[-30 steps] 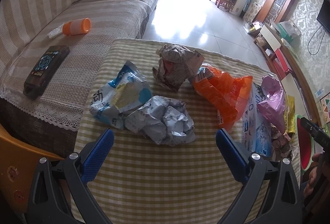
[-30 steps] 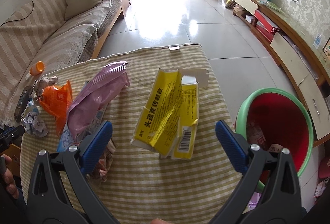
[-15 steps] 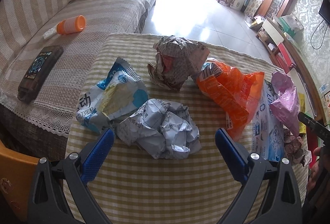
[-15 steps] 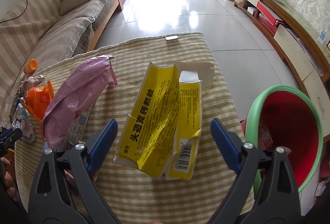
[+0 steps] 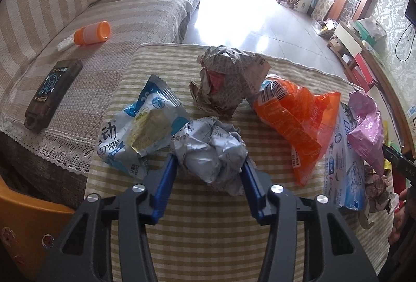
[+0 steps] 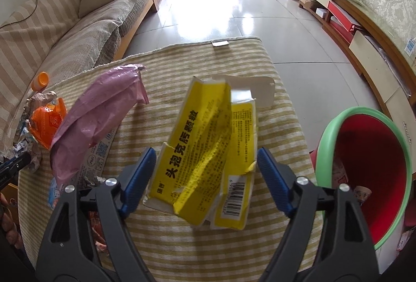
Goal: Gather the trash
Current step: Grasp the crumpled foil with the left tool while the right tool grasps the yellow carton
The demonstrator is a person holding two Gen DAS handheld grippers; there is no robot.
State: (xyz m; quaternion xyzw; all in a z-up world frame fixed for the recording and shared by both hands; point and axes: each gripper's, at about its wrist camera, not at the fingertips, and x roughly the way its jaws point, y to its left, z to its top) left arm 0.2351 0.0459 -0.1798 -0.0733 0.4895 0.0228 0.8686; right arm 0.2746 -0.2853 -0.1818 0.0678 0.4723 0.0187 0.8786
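Closing: left gripper [image 5: 210,165] pinching paper wad [image 5: 212,152]; right gripper [image 6: 206,157] straddling yellow carton [image 6: 205,152], pads near edges.

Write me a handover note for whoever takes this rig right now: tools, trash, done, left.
Left tool: closing, pads against the crumpled grey paper ball.
Right tool: closing around the flattened yellow box, not clearly gripping yet.
Red bin with green rim stands at the table's right; some trash already inside.
Left on the striped cloth: blue-white wrapper, newspaper wad, orange bag, pink bag.
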